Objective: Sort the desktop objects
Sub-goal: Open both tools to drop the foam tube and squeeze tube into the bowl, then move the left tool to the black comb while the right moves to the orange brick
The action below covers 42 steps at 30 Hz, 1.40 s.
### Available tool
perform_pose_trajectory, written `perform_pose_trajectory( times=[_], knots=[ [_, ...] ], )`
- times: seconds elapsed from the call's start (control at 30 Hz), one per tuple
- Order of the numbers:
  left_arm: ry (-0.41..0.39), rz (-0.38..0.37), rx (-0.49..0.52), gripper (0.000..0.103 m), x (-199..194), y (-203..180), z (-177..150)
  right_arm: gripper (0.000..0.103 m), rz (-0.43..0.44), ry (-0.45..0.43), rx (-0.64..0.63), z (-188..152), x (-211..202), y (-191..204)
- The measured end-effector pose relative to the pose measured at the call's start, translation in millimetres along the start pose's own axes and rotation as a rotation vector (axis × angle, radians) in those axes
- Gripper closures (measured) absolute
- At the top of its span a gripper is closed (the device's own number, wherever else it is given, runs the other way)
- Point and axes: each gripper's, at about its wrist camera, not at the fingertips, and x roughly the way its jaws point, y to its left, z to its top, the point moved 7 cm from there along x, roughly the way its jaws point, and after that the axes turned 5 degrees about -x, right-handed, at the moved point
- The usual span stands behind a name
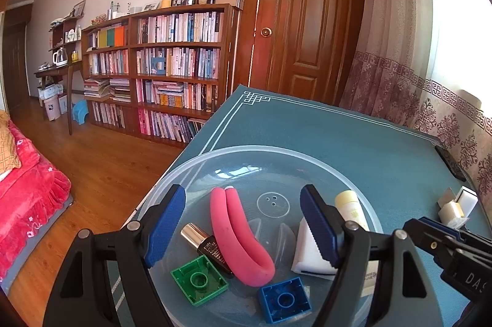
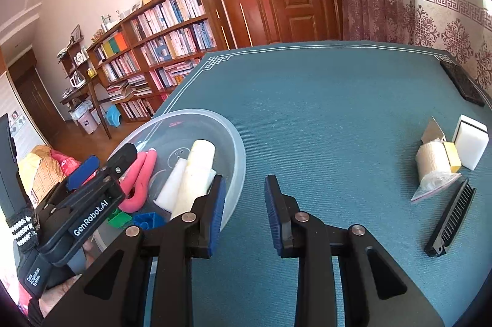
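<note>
Bookshelves (image 1: 160, 62) and a brown wooden door (image 1: 307, 16) stand behind a tabletop (image 2: 323, 99) covered with a teal mat edged in white lines. At its left edge sits a clear plastic bowl (image 1: 307, 156), round and shallow. Inside it lie a bent pink foam tube (image 1: 236, 241), a green building brick (image 1: 200, 279), a blue building brick (image 1: 284, 299), a dark cosmetic tube with a shiny metal cap (image 1: 206, 244), a cream tube (image 1: 350, 208) and a white wedge-shaped piece (image 1: 307, 253).

Over the bowl hangs the left gripper (image 1: 243, 222), its blue-padded fingers (image 1: 166, 222) spread wide and holding nothing. Its body reads "GenRobot.AI" in the right wrist view. The right gripper (image 2: 244, 211) sits low over bare mat just beside the bowl's rim, its fingers (image 2: 273, 213) moderately apart and empty.

Well apart on the right side of the tabletop lie a black comb (image 2: 452, 217), a cream roll in a clear bag (image 2: 433, 167), a small yellow box (image 2: 452, 156) and a white block (image 2: 470, 142). A dark flat object (image 2: 461, 82) lies near the far right edge.
</note>
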Motion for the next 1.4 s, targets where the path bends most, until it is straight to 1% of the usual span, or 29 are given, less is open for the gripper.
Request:
perform_pose_trajectory(
  times=[0.17,0.33,0.37,0.4,0.47,0.53,0.6,0.7,0.87,1.1,1.3,1.4],
  knots=[
    [0.008,-0.019,0.015,0.021,-4,-7,-2,0.074,-0.035,0.008,0.047,-11,-10,-26],
    [0.017,-0.046,0.051,0.019,-11,-24,-4,0.074,-0.067,0.014,0.094,-23,-21,-51],
    [0.019,-0.052,0.058,0.018,-13,-28,-5,0.069,-0.075,0.015,0.104,-26,-23,-57],
    [0.021,-0.058,0.064,0.017,-15,-32,-5,0.062,-0.081,0.013,0.114,-29,-27,-63],
    [0.022,-0.072,0.075,0.015,-20,-41,-7,0.054,-0.101,-0.001,0.134,-35,-35,-75],
    [0.018,-0.085,0.088,0.012,-26,-50,-8,0.054,-0.12,-0.009,0.149,-39,-44,-85],
    [0.014,-0.101,0.106,0.006,-31,-61,-9,0.054,-0.136,-0.018,0.162,-41,-52,-96],
    [0.004,-0.124,0.144,0.003,-41,-78,-10,0.054,-0.159,-0.032,0.189,-48,-65,-111],
    [0.015,-0.177,0.196,0.002,-53,-110,-17,0.054,-0.193,-0.04,0.244,-66,-85,-142],
    [0.051,-0.235,0.279,0.002,-64,-153,-37,0.054,-0.247,-0.054,0.314,-94,-114,-185],
    [0.124,-0.313,0.313,0.002,-64,-189,-59,0.054,-0.323,-0.063,0.35,-109,-142,-226],
    [0.155,-0.333,0.336,0.002,-61,-207,-69,0.054,-0.36,-0.071,0.387,-117,-155,-252]
  ],
)
